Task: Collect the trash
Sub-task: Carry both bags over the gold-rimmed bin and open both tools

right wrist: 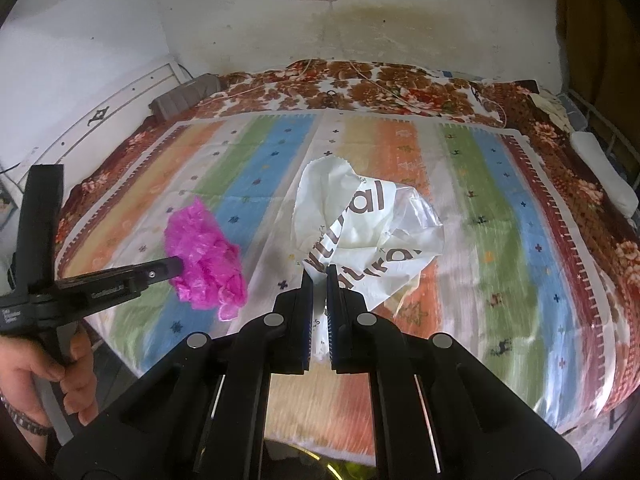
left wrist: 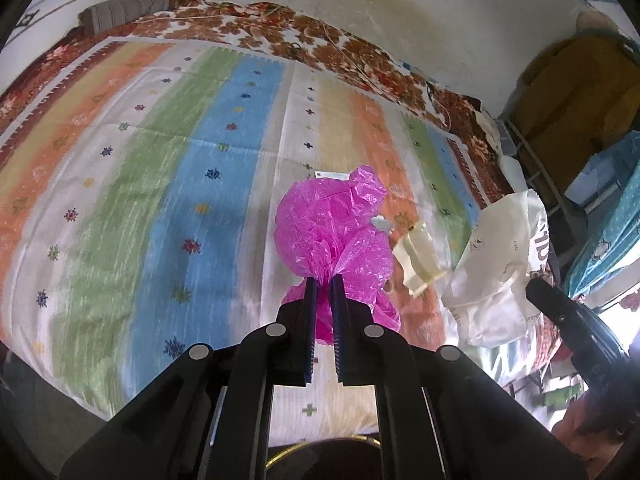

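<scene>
My left gripper (left wrist: 324, 278) is shut on a crumpled pink plastic bag (left wrist: 328, 224) and holds it above the striped bed cover (left wrist: 160, 184). The pink bag also shows in the right wrist view (right wrist: 204, 252), pinched by the left gripper (right wrist: 176, 267). My right gripper (right wrist: 319, 274) is shut on a white plastic bag with brown lettering (right wrist: 360, 224), held above the bed. That white bag also shows at the right of the left wrist view (left wrist: 496, 272). A crumpled cream wrapper (left wrist: 418, 260) lies on the cover between the two bags.
A floral brown blanket (right wrist: 360, 80) runs along the far side of the bed against the wall. A grey rolled cloth (left wrist: 120, 10) lies at the head end. A small white scrap (left wrist: 382, 224) and a white tag (left wrist: 332, 176) lie behind the pink bag. Clutter stands right of the bed.
</scene>
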`<action>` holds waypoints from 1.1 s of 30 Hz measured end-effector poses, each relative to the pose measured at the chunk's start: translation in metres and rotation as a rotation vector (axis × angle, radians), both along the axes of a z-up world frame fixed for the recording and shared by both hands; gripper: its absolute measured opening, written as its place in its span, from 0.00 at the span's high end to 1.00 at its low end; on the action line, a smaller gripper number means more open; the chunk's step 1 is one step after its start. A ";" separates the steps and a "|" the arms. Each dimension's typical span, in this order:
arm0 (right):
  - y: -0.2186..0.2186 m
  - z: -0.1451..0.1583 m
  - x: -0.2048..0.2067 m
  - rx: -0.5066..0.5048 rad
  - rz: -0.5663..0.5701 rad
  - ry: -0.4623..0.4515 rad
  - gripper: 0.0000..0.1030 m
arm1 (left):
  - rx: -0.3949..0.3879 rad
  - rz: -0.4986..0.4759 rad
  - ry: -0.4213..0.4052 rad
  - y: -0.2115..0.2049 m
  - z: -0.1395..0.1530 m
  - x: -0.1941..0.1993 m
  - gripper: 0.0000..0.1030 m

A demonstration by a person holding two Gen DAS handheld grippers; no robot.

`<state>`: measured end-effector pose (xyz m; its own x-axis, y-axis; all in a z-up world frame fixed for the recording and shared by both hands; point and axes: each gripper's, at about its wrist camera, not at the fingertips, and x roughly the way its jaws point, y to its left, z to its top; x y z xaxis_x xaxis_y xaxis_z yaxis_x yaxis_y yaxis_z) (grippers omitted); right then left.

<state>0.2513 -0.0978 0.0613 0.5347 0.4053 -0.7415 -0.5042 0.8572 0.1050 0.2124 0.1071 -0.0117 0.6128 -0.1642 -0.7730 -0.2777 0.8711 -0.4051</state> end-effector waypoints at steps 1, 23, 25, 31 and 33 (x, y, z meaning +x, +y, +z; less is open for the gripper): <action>-0.002 0.000 -0.004 0.000 0.003 0.002 0.95 | -0.004 -0.003 -0.002 -0.001 0.002 -0.003 0.94; -0.040 -0.005 -0.080 0.004 0.025 0.047 0.95 | 0.045 -0.146 -0.064 -0.053 0.030 -0.076 0.94; -0.043 -0.005 -0.086 0.006 0.031 0.050 0.95 | 0.048 -0.158 -0.069 -0.057 0.030 -0.083 0.94; -0.052 -0.005 -0.107 0.015 0.039 0.038 0.95 | 0.047 -0.187 -0.079 -0.068 0.030 -0.104 0.94; -0.053 -0.007 -0.114 0.014 0.040 0.036 0.95 | 0.048 -0.196 -0.083 -0.072 0.030 -0.110 0.94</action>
